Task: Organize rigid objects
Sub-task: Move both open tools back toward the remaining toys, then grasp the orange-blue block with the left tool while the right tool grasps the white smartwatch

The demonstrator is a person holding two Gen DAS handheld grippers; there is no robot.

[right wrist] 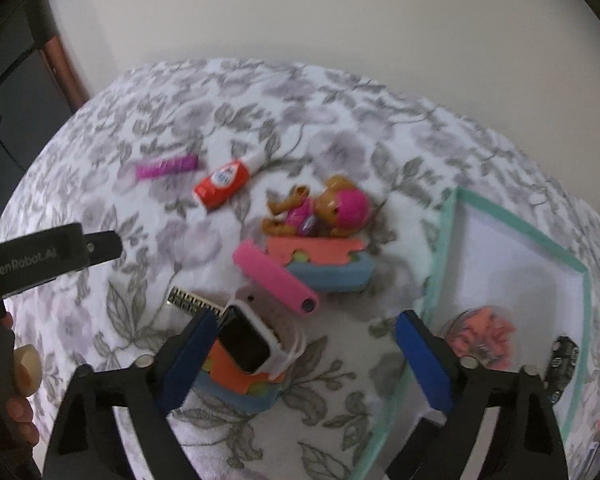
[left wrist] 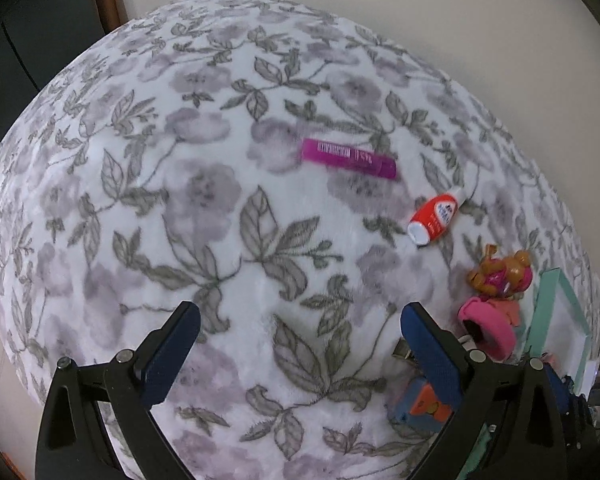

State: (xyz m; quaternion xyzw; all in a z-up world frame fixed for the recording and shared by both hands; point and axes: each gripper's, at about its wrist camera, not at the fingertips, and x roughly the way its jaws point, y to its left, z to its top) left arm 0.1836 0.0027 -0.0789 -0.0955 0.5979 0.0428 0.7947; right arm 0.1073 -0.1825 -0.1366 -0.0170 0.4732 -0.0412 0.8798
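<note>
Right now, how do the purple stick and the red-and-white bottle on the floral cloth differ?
The purple stick is slim and of even width; the red-and-white bottle is fatter and tapers to a white nozzle. The stick is one purple colour with pale print; the bottle is red with a white label and a white flat end. In the left wrist view the stick lies nearly level, the bottle slants steeply. Both lie on their sides on the cloth, apart from each other and outside the teal-rimmed tray.

Soft, even indoor light with faint shadows; strong fisheye bending and dark corners; the right wrist view is motion-blurred, the left sharper.
</note>
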